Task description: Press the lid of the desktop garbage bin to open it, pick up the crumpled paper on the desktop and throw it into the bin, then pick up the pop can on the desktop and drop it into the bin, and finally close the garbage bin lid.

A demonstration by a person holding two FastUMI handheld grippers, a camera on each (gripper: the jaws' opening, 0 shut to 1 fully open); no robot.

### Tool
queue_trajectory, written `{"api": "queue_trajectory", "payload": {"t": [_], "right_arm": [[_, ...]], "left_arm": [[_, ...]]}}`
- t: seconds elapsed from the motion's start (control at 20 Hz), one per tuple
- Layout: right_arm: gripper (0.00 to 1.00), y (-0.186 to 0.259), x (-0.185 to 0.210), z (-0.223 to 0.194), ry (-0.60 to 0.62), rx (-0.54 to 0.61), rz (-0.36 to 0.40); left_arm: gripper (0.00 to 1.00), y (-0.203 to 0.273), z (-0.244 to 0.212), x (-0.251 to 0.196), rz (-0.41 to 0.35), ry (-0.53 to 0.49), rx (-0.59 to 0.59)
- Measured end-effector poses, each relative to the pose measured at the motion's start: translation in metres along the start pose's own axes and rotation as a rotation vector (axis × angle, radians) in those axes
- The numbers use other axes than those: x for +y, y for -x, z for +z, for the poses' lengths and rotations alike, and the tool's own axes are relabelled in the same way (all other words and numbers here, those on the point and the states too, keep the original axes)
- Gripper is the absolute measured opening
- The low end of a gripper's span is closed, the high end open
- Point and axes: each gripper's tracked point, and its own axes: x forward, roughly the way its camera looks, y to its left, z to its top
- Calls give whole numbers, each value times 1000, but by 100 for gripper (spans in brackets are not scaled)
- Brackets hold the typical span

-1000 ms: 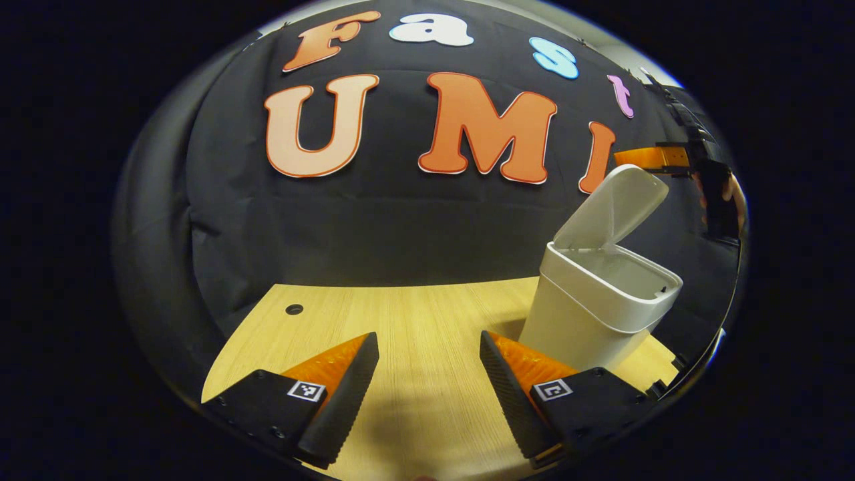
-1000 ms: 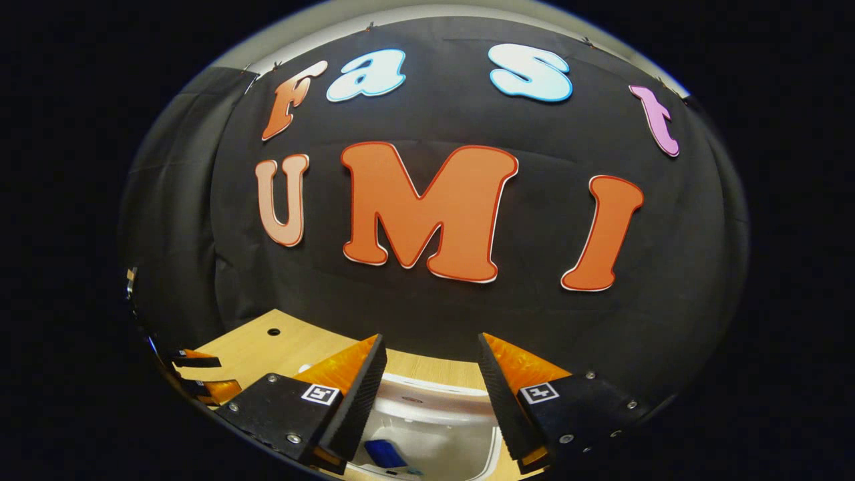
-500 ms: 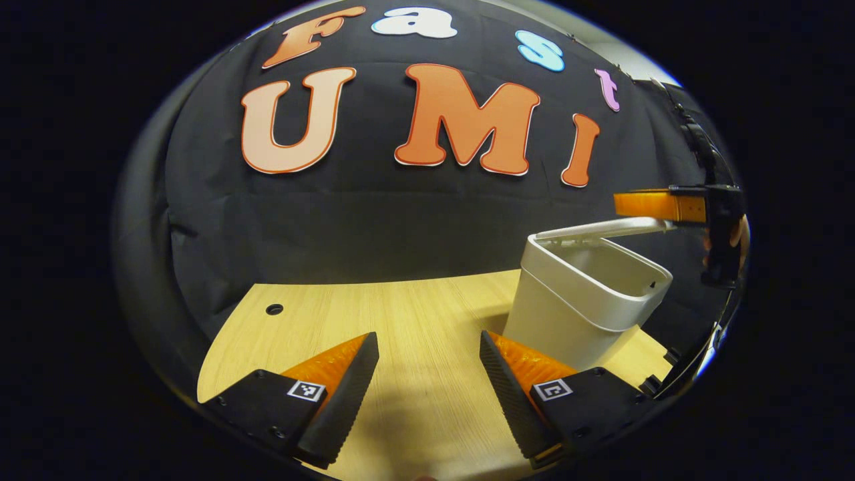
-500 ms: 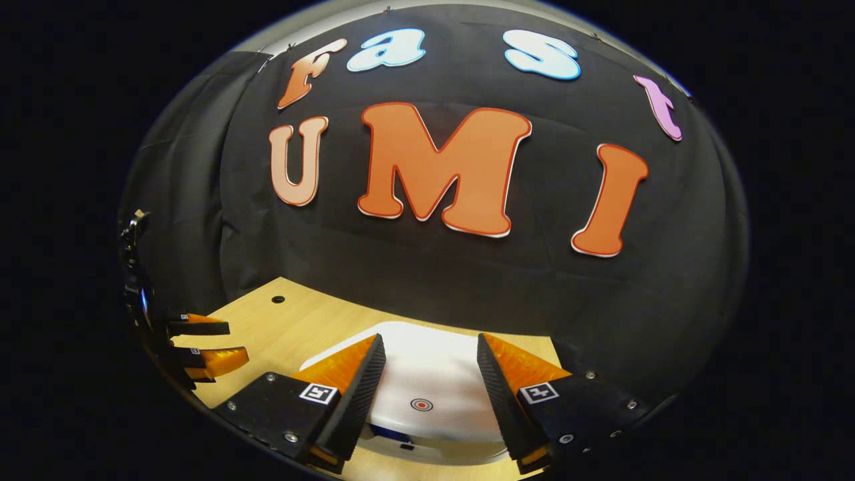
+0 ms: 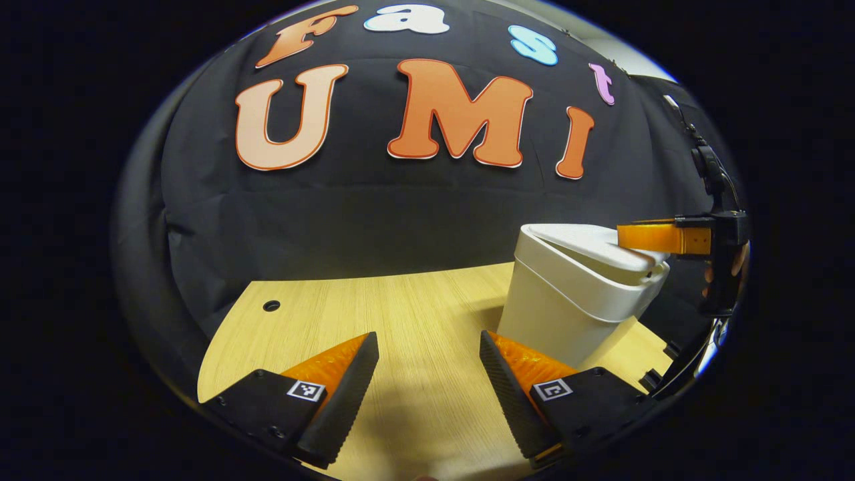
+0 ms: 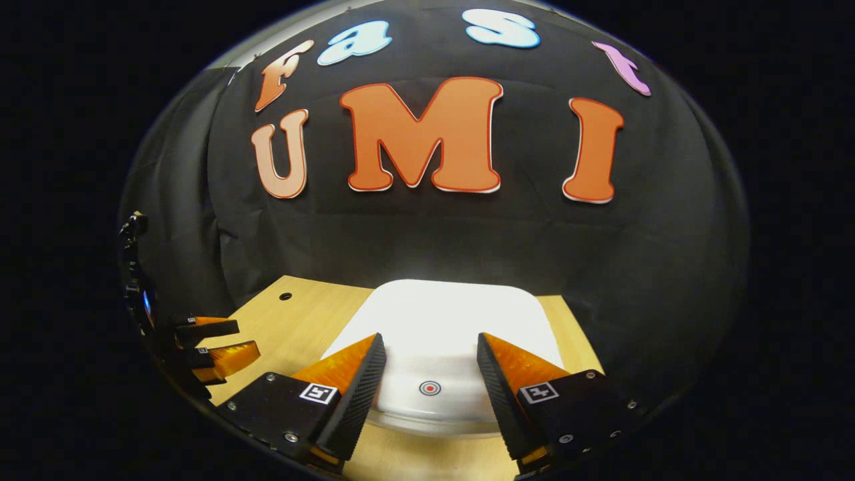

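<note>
Wooden desk (image 5: 401, 314), black wall behind. Bin (image 5: 568, 307) stood at desk's right edge, lid (image 6: 441, 327) down. Right gripper (image 6: 427, 374), wide and empty, pressed over lid. Left gripper (image 5: 427, 374), wide and empty, hovered above desk. Judged: only latching left.

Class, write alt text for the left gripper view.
A white desktop bin stands on a wooden table, its lid down under the right tool. The left tool hangs open and empty in front.
</note>
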Motion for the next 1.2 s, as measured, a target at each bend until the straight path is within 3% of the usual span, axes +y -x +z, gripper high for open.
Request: {"api": "queue_trajectory", "payload": {"t": [0.35, 0.5, 0.65, 1.05, 1.2], "right_arm": [[81, 6, 3, -4, -4, -49, -18], [72, 7, 1, -8, 6, -56, -30], [71, 9, 0, -11, 4, -64, -44], [71, 11, 1, -15, -9, -53, -55], [61, 13, 1, -11, -8, -76, -74]], "left_arm": [[96, 1, -1, -7, -9, -13, 1], [97, 3, 1, -7, -5, -18, -2], [97, 5, 7, -1, 13, -28, -16], [97, 27, 93, 24, 60, 12, -203], [97, 34, 111, 24, 58, -3, -253]]}}
